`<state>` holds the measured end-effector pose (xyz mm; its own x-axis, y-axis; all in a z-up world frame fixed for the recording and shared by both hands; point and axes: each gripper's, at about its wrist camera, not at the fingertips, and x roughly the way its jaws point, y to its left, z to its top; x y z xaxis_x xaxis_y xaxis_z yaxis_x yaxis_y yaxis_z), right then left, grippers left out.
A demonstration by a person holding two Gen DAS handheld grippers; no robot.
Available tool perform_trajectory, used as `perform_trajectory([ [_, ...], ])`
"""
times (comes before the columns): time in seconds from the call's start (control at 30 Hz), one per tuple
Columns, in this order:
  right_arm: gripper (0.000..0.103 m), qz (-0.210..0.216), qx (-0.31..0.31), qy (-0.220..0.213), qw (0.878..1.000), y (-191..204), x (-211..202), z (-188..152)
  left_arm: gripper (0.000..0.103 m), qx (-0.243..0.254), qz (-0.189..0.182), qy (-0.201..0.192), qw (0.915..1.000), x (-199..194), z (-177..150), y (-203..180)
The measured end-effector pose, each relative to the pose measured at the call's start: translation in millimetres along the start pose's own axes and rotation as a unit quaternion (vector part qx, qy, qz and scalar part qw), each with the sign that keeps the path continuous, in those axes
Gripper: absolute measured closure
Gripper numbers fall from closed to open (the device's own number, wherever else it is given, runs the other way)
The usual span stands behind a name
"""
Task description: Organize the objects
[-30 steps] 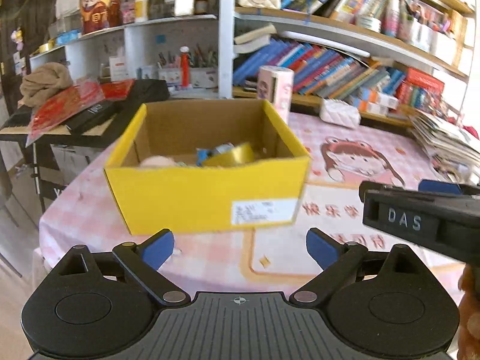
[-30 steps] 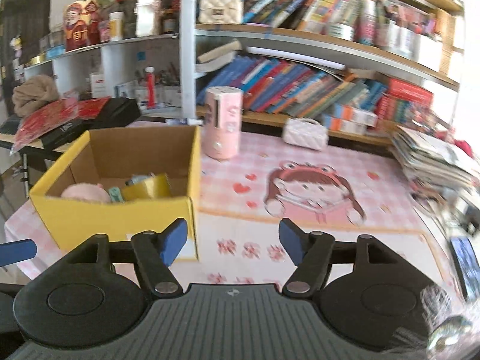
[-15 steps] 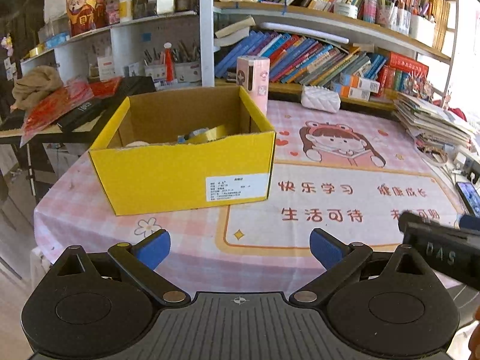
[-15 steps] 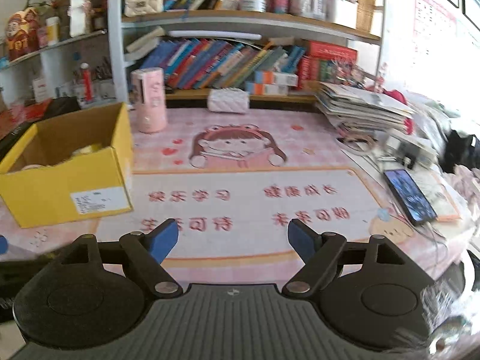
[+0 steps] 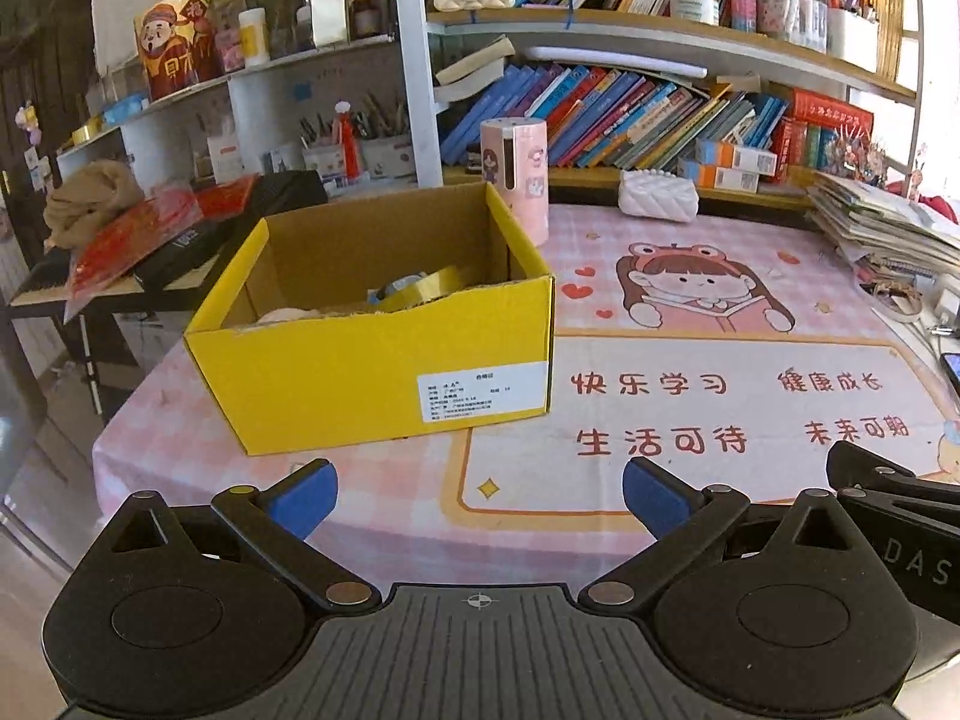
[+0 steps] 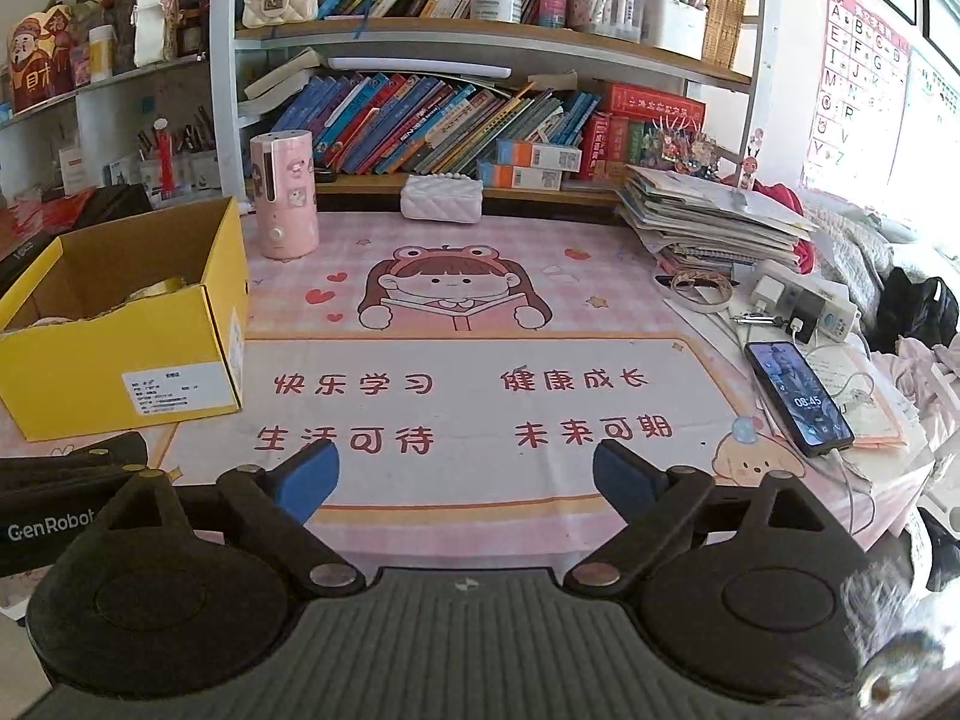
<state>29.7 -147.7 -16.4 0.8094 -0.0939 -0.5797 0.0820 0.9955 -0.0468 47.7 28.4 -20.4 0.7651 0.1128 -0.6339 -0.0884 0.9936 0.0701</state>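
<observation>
The open yellow cardboard box with a white label on its front wall stands on the pink checked table mat printed with a cartoon girl and red characters, and serves as the landmark here; inside the box lie a roll of yellowish tape and a pale rounded thing near its front wall, too hidden to tell what it is; just behind the box's far right corner stands a pink cylindrical container with cartoon stickers, upright; further right of the box, by the bookshelf, lies a white quilted pouch; well to the right of the box, near the table's edge, a black smartphone lies face up with its screen lit, next to a stack of papers and a white power strip; the left gripper hangs in front of the box, its blue-padded jaws spread wide with nothing between them; the right gripper sits to the right of the box over the mat, its jaws having just been opening and now standing wide, nothing between them.
</observation>
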Motion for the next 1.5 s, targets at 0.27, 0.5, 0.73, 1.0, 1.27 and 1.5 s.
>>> perform_trajectory([
  [0.27, 0.003, -0.027, -0.011, 0.009, 1.0, 5.5, 3.5, -1.1, 0.001, 0.002, 0.021, 0.011, 0.9997, 3.4, -2.8, -3.3],
  [0.5, 0.003, -0.032, -0.016, 0.013, 0.999, 9.6, 4.5, -3.3, 0.001, 0.0, 0.036, 0.01, 0.9993, 3.2, -5.7, -3.3],
  [0.73, 0.003, -0.032, -0.015, 0.019, 0.999, 10.1, 5.8, -4.0, 0.001, 0.001, 0.044, 0.009, 0.999, 2.4, -6.9, -3.4],
  [1.0, 0.003, -0.03, -0.016, 0.023, 0.999, 9.9, 6.5, -4.3, 0.001, -0.001, 0.042, 0.014, 0.999, 3.4, -8.5, -0.8],
  [1.27, 0.003, -0.029, -0.019, 0.024, 0.999, 12.5, 7.9, -4.6, 0.001, -0.007, 0.04, 0.018, 0.999, 4.7, -9.1, 2.7],
  [1.5, 0.003, -0.029, -0.021, 0.024, 0.999, 15.0, 8.3, -4.8, 0.001, -0.008, 0.039, 0.021, 0.999, 5.7, -9.7, 4.8],
])
